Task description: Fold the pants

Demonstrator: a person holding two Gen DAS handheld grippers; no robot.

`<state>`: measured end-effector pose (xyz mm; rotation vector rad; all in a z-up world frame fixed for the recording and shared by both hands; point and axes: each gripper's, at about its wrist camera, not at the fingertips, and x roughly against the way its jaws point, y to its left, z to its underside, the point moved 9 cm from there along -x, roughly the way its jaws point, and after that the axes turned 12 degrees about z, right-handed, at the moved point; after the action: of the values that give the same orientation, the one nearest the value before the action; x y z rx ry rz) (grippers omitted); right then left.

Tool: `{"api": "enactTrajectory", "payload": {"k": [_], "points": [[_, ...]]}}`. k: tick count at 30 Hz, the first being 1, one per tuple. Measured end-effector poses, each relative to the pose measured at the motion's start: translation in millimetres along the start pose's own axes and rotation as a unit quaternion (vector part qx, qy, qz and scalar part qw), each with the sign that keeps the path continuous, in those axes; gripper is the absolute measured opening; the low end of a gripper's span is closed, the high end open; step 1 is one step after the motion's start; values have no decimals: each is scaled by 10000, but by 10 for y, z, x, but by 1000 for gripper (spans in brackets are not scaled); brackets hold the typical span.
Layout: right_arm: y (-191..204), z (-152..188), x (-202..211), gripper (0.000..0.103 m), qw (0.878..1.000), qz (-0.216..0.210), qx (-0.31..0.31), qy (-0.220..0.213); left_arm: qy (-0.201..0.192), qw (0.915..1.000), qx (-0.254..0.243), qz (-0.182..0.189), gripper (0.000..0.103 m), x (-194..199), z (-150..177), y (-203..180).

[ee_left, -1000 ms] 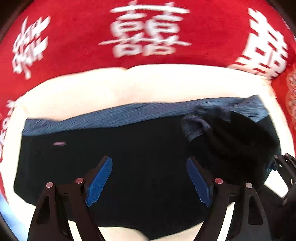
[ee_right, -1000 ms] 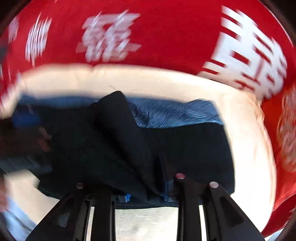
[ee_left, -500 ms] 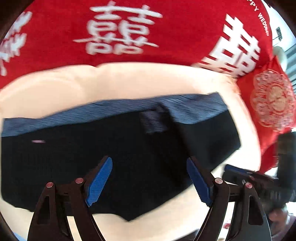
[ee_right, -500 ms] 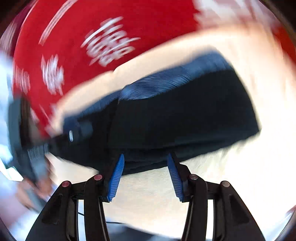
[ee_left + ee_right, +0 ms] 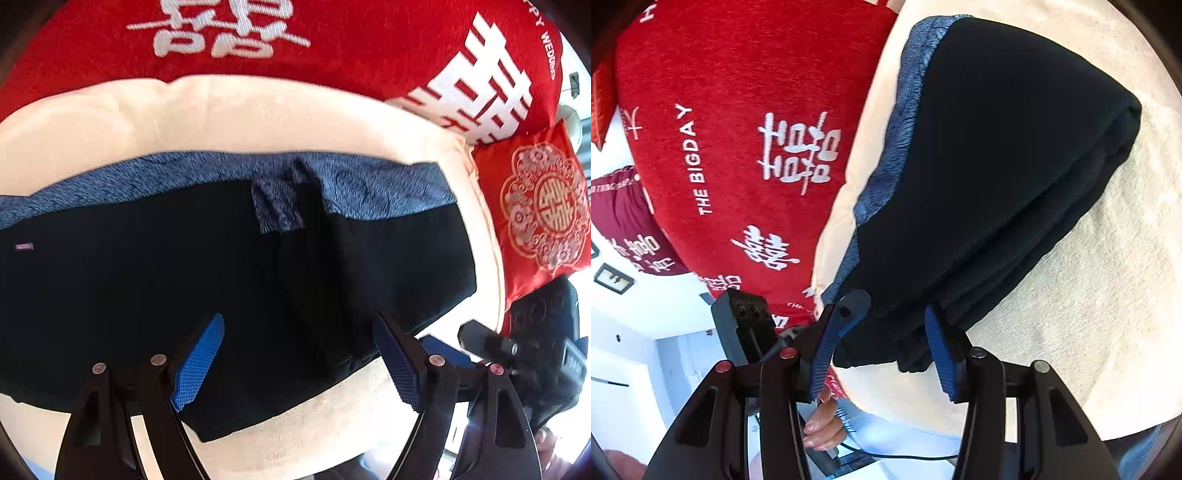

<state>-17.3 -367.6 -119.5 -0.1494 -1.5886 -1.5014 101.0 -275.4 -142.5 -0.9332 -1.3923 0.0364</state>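
Swinging round to the side since half a second ago, the right gripper (image 5: 886,332) is now facing the end of the folded pants (image 5: 229,280), whose stacked layers are filling the upper right of its frame, where a second ago its fingers were closed on a raised fold of cloth. Its jaws are standing apart, the blue ridged pads (image 5: 938,350) flanking the lowest corner of the bundle without clearly pinching it. The left gripper (image 5: 295,358) is hovering over the middle of the pants, jaws wide apart and holding nothing.

The pants are lying folded on a cream cushion (image 5: 221,118) across the centre of the left frame, with a red blanket (image 5: 332,44) bearing white characters running along the top.

Judging by the tidy stack, the fold is looking nearly finished. Doing the next step well probably means taking all the layers together at the corner, rather than only the top one, and keeping the edges aligned.

The cloth is appearing soft, dark navy and matte, with a mottled lighter-blue waistband (image 5: 369,181) along the far edge. The cushion is looking nubbly and plump, the blanket plush.
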Motion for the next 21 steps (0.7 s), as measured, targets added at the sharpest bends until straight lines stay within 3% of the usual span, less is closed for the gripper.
{"api": "enactTrajectory", "payload": {"k": [4,8,10,11,15,17,21], "points": [[-134,-139,-237,53,9988,273,-349,212,42,9991,-171,-383,84,-158,71,71],[-218,-146,-262,49,9971,82,-731,194,-131,9991,-139,-374,84,-121,81,99],[-243,-186,-297,27,9970,267,-717,111,-118,9992,-96,-365,84,-122,63,119],[-237,-219,-319,5,9971,350,-665,81,-125,9992,-77,-372,84,-110,46,108],[123,-206,-162,4,10000,34,3,-47,-425,9970,-314,-563,84,214,-57,34],[180,-96,-140,4,9987,305,402,39,-550,9946,-464,-747,84,367,-91,58],[-162,95,-478,4,9950,832,235,506,-600,9920,-453,-1013,84,421,-156,112]]}}
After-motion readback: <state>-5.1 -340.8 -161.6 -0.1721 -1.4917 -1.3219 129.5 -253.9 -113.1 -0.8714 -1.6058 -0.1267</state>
